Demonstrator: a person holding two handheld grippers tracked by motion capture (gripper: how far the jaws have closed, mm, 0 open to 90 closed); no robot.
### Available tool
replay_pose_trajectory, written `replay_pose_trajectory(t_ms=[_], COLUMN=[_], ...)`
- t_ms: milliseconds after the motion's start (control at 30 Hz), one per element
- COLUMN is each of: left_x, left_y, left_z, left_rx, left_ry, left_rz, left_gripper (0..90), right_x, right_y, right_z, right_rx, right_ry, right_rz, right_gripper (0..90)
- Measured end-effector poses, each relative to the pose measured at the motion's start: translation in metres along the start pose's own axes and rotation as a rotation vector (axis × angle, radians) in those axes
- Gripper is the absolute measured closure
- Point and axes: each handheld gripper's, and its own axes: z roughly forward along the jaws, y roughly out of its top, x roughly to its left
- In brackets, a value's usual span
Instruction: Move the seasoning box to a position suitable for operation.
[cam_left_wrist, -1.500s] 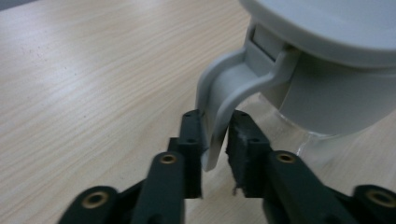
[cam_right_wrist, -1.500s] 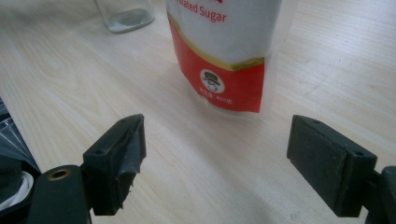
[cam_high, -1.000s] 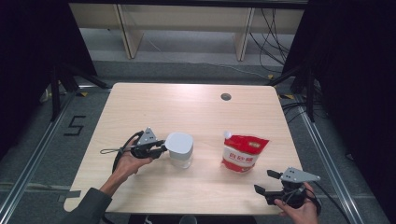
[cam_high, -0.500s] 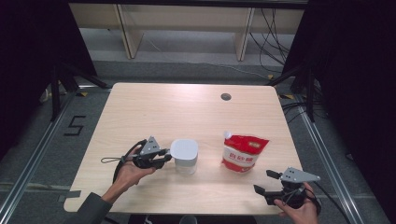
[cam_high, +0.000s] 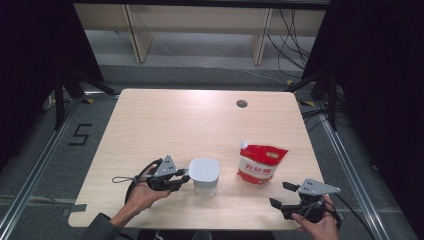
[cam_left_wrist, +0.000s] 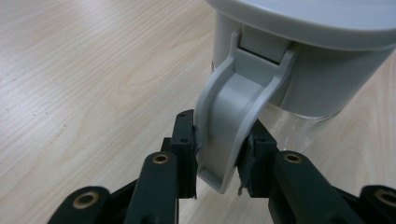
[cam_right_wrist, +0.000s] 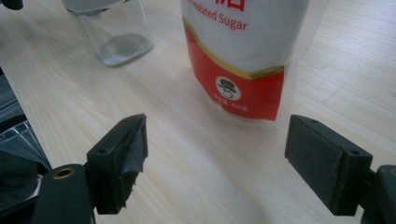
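Evidently the left gripper (cam_left_wrist: 217, 163) was clamped on the grey plastic handle (cam_left_wrist: 233, 116) of a clear jar with a grey lid (cam_high: 204, 176), which stood on the pale wooden tabletop (cam_high: 200, 120) near its front edge, left of centre. That handle looked stiff and made the natural hold; the clear body seemed hard and smooth, likely slippery and perhaps breakable, and since the jar appeared nearly empty it was probably light and easy to tip. The right gripper (cam_right_wrist: 215, 158) hovered with its jaws spread wide and nothing between them, facing a red and white pouch of sugar (cam_right_wrist: 243, 60) that stood upright just beside the jar; soft-walled and floppy, it would probably be best pinched high up. One jar, one pouch and two grippers were counted.
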Motion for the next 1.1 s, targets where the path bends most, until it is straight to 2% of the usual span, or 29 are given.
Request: replay_pose_trajectory(t_ms=[33, 67, 100, 133, 233, 267, 400, 433, 467, 500, 533, 567, 633, 667, 700, 733, 767, 800, 833, 867, 900, 1000, 1100], left_x=[-0.001, -0.001, -0.004, -0.003, -0.005, -0.008, -0.012, -0.012, -0.013, -0.013, -0.011, -0.011, -0.011, -0.013, -0.013, -0.014, -0.014, -0.016, -0.016, -0.015, -0.015, -0.018, -0.017], left_y=[0.0, 0.0, 0.0, 0.0, 0.0, 0.0, 0.001, 0.002, 0.001, 0.001, 0.0, 0.0, 0.0, 0.0, 0.0, 0.0, 0.0, 0.0, 0.0, -0.001, -0.001, -0.002, -0.003], left_z=[0.0, 0.0, 0.001, 0.001, 0.0, 0.001, 0.003, 0.003, 0.003, 0.003, 0.002, 0.001, 0.001, -0.001, -0.001, -0.004, -0.004, -0.006, -0.006, -0.01, -0.01, -0.018, -0.021], left_rx=[-0.002, 0.0, -0.004, -0.014, -0.003, -0.011, -0.011, -0.01, -0.014, -0.014, -0.02, -0.004, -0.005, 0.0, 0.0, 0.004, 0.004, 0.008, 0.008, 0.008, 0.008, -0.011, -0.001], left_ry=[-0.004, -0.007, -0.007, -0.004, -0.004, -0.021, -0.037, -0.028, -0.031, -0.031, -0.047, -0.058, -0.054, -0.042, -0.042, -0.032, -0.032, -0.032, -0.032, -0.011, -0.011, 0.0, -0.017], left_rz=[0.008, 0.006, -0.02, -0.002, -0.005, -0.002, 0.006, 0.034, -0.002, -0.002, -0.019, -0.017, -0.013, -0.005, -0.005, 0.019, 0.019, -0.029, -0.029, -0.018, -0.018, -0.06, -0.064], left_gripper=[70.3, 70.3, 70.3, 70.3, 70.2, 70.2, 70.2, 70.2, 69.9, 69.6, 68.6, 65.6, 56.0, 53.1, 50.9, 48.0, 44.5, 40.5, 38.2, 35.9, 33.2, 28.9, 24.5], right_x=[0.0, 0.001, 0.001, 0.0, -0.001, -0.001, -0.001, -0.001, 0.001, 0.001, 0.001, 0.001, 0.0, -0.002, -0.004, -0.001, -0.001, -0.001, -0.001, -0.004, -0.004, -0.002, -0.001], right_y=[0.0, 0.0, 0.0, 0.0, 0.0, 0.0, 0.001, 0.001, 0.0, 0.0, 0.0, -0.001, -0.001, -0.001, -0.002, -0.003, -0.003, -0.003, -0.003, -0.003, -0.003, -0.003, -0.002], right_z=[0.0, 0.0, 0.0, 0.0, 0.001, 0.001, 0.001, 0.001, 0.001, 0.001, 0.001, 0.0, 0.0, 0.001, 0.001, 0.001, 0.001, 0.0, 0.0, 0.001, 0.0, 0.0, 0.001], right_rx=[0.0, 0.006, 0.003, -0.003, -0.006, -0.007, -0.009, -0.008, 0.002, 0.002, 0.004, 0.007, 0.005, -0.005, -0.003, 0.011, 0.011, 0.019, 0.019, -0.004, -0.002, 0.008, 0.007], right_ry=[0.001, 0.003, 0.002, -0.001, 0.005, 0.007, 0.008, 0.006, 0.007, 0.007, 0.007, 0.001, 0.002, 0.01, -0.005, 0.01, 0.01, 0.016, 0.016, 0.008, 0.006, 0.008, 0.01], right_rz=[-0.007, 0.009, -0.003, -0.017, -0.012, -0.014, -0.015, -0.01, 0.003, 0.003, 0.0, 0.003, -0.003, -0.014, -0.031, 0.012, 0.012, 0.031, 0.031, -0.007, -0.012, -0.009, -0.005], right_gripper=[22.1, 22.2, 22.3, 22.3, 22.2, 22.3, 22.3, 22.2, 22.2, 22.2, 22.3, 22.3, 22.2, 22.2, 22.3, 22.3, 22.3, 22.2, 22.2, 22.3, 22.2, 22.2, 22.4])
